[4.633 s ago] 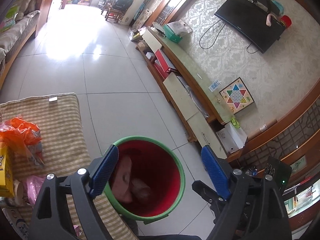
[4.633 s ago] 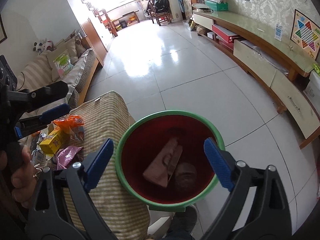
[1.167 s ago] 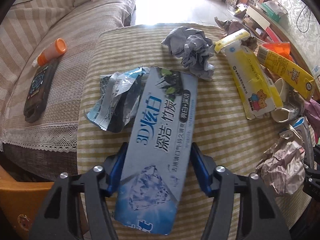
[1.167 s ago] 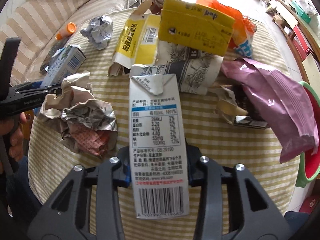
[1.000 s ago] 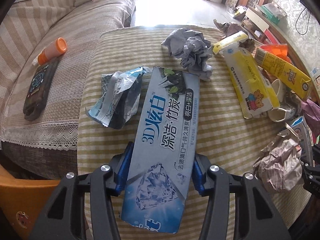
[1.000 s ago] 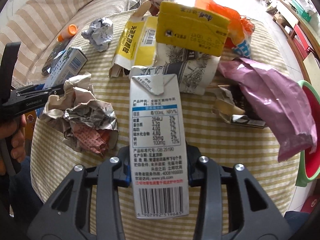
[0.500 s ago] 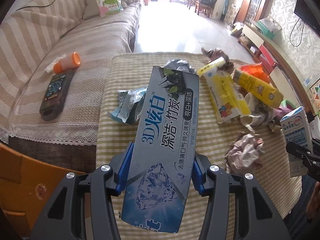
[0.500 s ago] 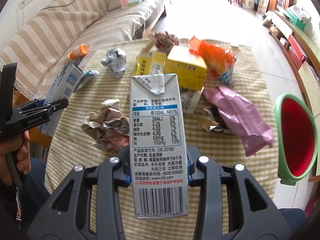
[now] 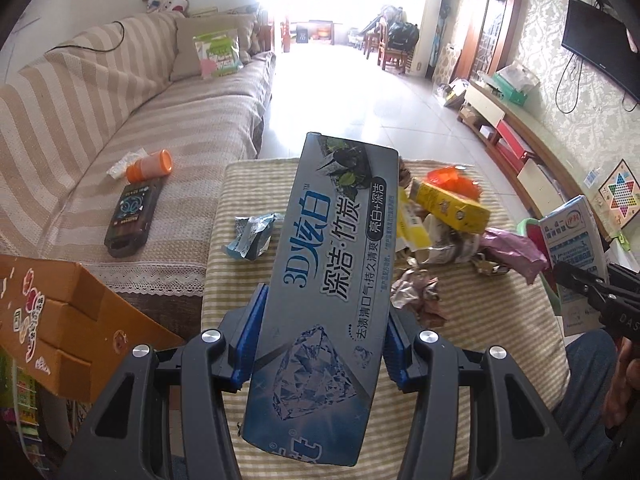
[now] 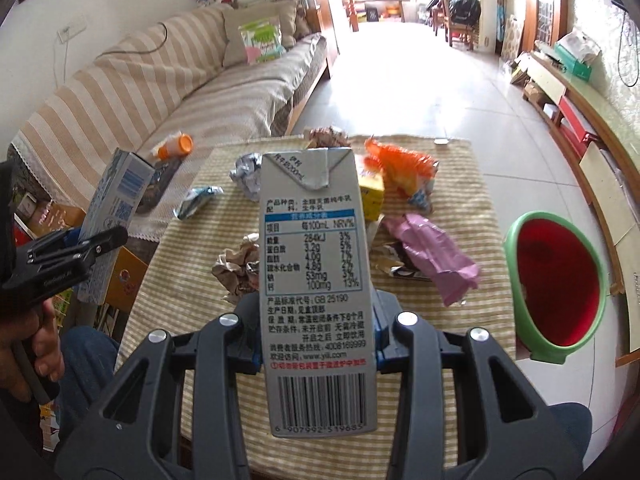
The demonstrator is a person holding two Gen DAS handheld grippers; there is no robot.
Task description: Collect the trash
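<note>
Striped cloth table (image 10: 460, 184) by sofa (image 10: 180, 92); left hand-held gripper (image 9: 320, 344) clamping toothpaste box (image 9: 332, 264), right hand-held gripper (image 10: 316, 332) clamping milk carton (image 10: 312, 264).

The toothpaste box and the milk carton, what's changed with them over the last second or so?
Both were lifted off the striped table: the left hand-held gripper raised the toothpaste box, the right hand-held gripper raised the milk carton. Both grips stayed shut, and the remaining litter and red bin kept their places.
</note>
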